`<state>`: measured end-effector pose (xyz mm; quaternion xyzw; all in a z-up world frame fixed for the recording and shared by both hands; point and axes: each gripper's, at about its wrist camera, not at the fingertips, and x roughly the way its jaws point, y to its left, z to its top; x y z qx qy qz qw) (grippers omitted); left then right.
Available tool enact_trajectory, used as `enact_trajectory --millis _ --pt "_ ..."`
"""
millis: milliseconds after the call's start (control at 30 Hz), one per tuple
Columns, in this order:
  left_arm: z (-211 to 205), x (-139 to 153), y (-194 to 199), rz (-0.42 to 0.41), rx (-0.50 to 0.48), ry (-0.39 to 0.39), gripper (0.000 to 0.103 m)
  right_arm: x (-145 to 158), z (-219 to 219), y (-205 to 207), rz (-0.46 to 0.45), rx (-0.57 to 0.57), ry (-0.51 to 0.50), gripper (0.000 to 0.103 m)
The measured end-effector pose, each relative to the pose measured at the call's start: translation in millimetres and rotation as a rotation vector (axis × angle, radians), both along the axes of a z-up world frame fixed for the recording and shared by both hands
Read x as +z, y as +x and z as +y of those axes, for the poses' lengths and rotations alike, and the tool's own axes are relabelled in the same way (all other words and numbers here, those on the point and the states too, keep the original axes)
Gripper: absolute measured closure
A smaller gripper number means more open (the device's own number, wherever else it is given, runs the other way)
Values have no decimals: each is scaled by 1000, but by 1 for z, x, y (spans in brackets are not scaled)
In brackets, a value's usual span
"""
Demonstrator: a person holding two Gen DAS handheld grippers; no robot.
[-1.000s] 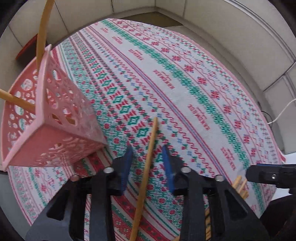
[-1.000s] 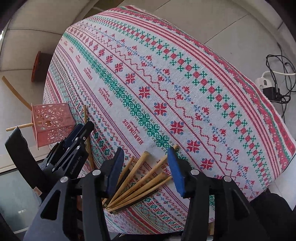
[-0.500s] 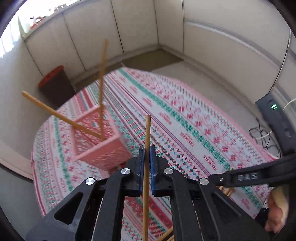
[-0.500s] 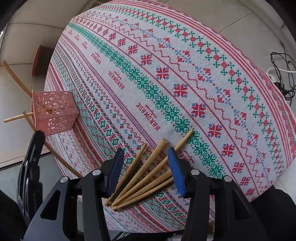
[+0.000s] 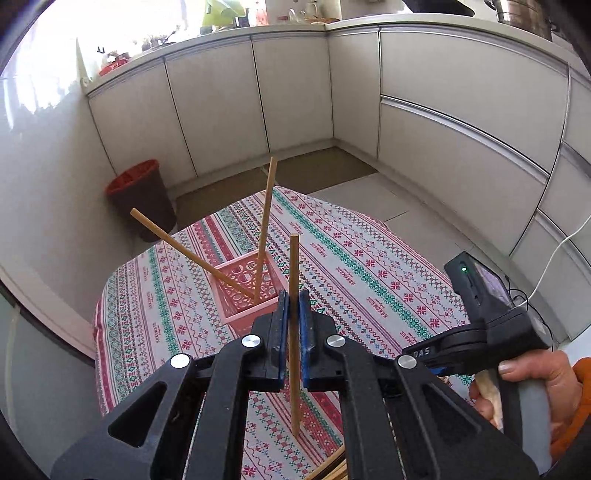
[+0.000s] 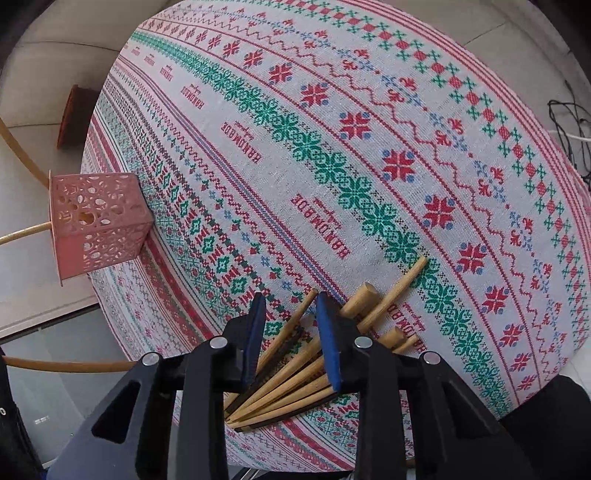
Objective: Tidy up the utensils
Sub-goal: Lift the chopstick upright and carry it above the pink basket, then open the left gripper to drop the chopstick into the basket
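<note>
Above the tablecloth (image 5: 369,280) | left claw (image 5: 294,317) clamps a chopstick (image 5: 294,280) | right claw (image 6: 291,317) closing around piled chopsticks (image 6: 295,384), none gripped

White cupboards (image 5: 221,110) run along two walls and meet in a corner, with a pale counter (image 5: 258,29) on top. Bright light pours in from the upper left (so strong that part of the wall looks washed out). The floor (image 5: 388,199) has light tiles, and a darker patch lies near the corner. A dark bin with a red rim (image 5: 142,199) stands by the wall. A round table wears a cloth (image 6: 332,110) with red and green patterns. Cables (image 6: 569,125) lie on the floor.
</note>
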<state>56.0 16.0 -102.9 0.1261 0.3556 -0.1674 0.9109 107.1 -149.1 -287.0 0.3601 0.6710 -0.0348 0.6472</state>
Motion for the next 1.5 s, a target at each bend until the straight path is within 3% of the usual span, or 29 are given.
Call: enact_trajectory --millis 100,233,500,833,1333,1500 --pt "3 6 -5 -15 0 -9 98 4 20 9 5 42 -101 75" --pt "9 13 -10 -30 5 -17 98 7 36 12 -12 50 -215 88" --pt "21 21 -10 -38 26 -47 98 17 19 8 -111 -2 -126 93" --pt "34 44 -23 -59 6 -131 98 119 -18 -25 -441 48 -170 96" --pt "41 111 -29 -220 53 -278 98 299 -38 -73 -963 16 -325 98" --pt "46 129 -19 -278 114 -335 98 329 -48 -64 -1032 -26 -265 98"
